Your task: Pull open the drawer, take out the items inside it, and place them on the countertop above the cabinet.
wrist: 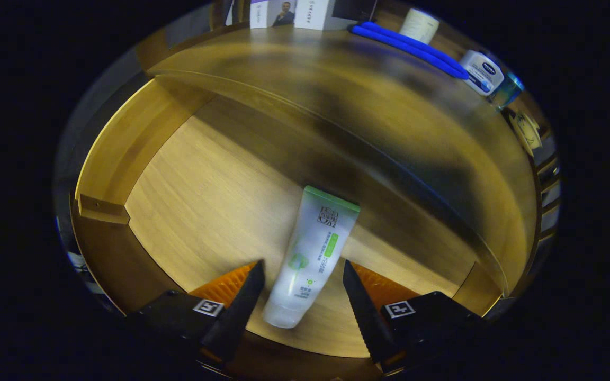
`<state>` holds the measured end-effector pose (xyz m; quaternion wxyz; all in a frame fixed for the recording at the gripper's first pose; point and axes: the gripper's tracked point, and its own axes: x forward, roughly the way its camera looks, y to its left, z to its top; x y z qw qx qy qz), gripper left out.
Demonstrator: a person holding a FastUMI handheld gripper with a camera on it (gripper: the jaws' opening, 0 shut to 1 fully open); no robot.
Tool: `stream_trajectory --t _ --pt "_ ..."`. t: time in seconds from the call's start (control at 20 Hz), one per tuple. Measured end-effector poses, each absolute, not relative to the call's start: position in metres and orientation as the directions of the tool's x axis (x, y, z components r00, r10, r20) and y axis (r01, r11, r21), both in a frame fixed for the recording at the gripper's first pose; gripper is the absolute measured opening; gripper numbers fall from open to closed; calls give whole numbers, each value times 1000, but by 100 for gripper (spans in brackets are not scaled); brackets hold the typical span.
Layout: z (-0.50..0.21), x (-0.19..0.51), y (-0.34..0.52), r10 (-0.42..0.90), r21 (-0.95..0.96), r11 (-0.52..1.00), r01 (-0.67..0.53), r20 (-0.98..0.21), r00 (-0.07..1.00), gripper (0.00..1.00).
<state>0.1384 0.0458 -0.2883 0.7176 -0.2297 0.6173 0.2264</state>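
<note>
The wooden drawer stands pulled open below me, its floor lit and its side walls around it. A white tube with a green end lies flat on the drawer floor, its cap end toward me. My gripper hangs above it, open, with one finger on each side of the tube's lower half; neither finger presses on it. Beyond the drawer lies the wooden countertop, blurred by motion.
At the back of the countertop rest a blue looped strap, a white jar with a blue label, a pale cup and white boxes. Shelf edges rise at the counter's right end.
</note>
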Motion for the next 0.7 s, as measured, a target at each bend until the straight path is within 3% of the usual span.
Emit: stream_trajectory --t 0.05,0.2,0.5,0.7 --pt "-294 139 45 39 -49 799 -599 -990 133 83" --pt "-299 127 42 34 -16 810 -587 -997 74 67" --pt "-295 127 49 72 5 814 -581 -993 92 34" --pt "-289 121 46 89 13 804 -594 -991 99 34"
